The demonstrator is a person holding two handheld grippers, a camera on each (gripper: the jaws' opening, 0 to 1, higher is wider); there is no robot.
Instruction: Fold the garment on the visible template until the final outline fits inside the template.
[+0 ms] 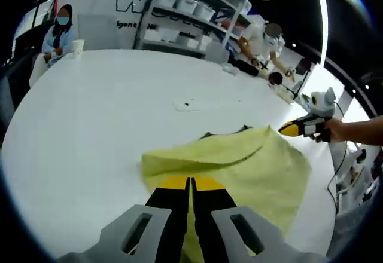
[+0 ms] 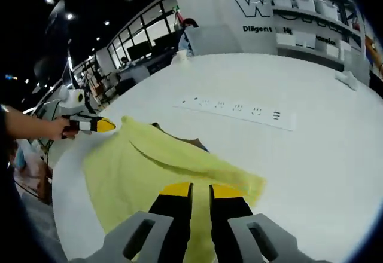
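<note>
Indoors, white table (image 1: 90, 113) – yellow garment (image 1: 251, 161), shelving (image 1: 191, 12)

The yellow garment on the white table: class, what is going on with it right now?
A person is folding the yellow garment on a white table with a gripper in each hand. The left gripper is shut on one edge of the cloth, and the right gripper is clamped on the opposite corner. One flap is folded over, with a darker sheet peeking out beneath. A white power strip lies beyond.

Bright even overhead light, ceiling spots (image 2: 49, 0) — fisheye bending edges, soft blur, faint shadows
</note>
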